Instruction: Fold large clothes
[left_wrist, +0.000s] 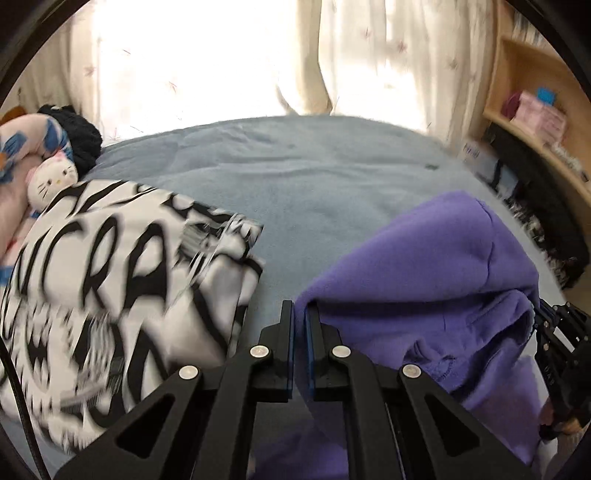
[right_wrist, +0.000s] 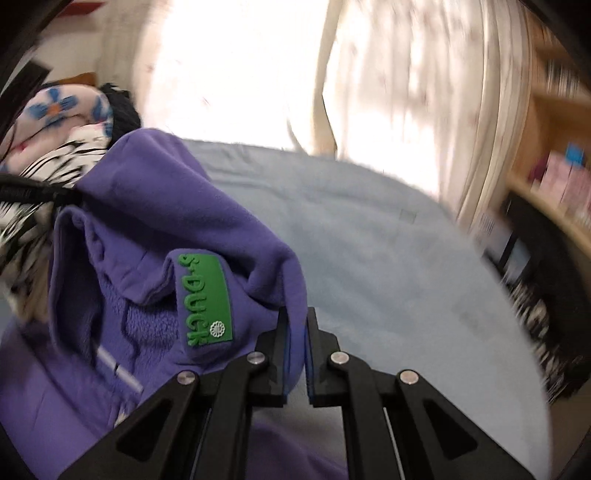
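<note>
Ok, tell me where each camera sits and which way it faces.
Left wrist: on the left hand-held gripper, looking along its fingers across the blue bed towards the curtains; shut on the purple hoodie. The right hand-held gripper shows at the right edge.
Right wrist: on the right hand-held gripper, also facing the curtains; shut on the hoodie beside its green label.
Shared: hoodie, bed, curtains, black-and-white garment, wooden shelf.

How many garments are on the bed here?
2: a purple fleece hoodie gripped by both grippers, and a white black-lettered garment to its left. Pillow-end fabrics may hide more.
</note>
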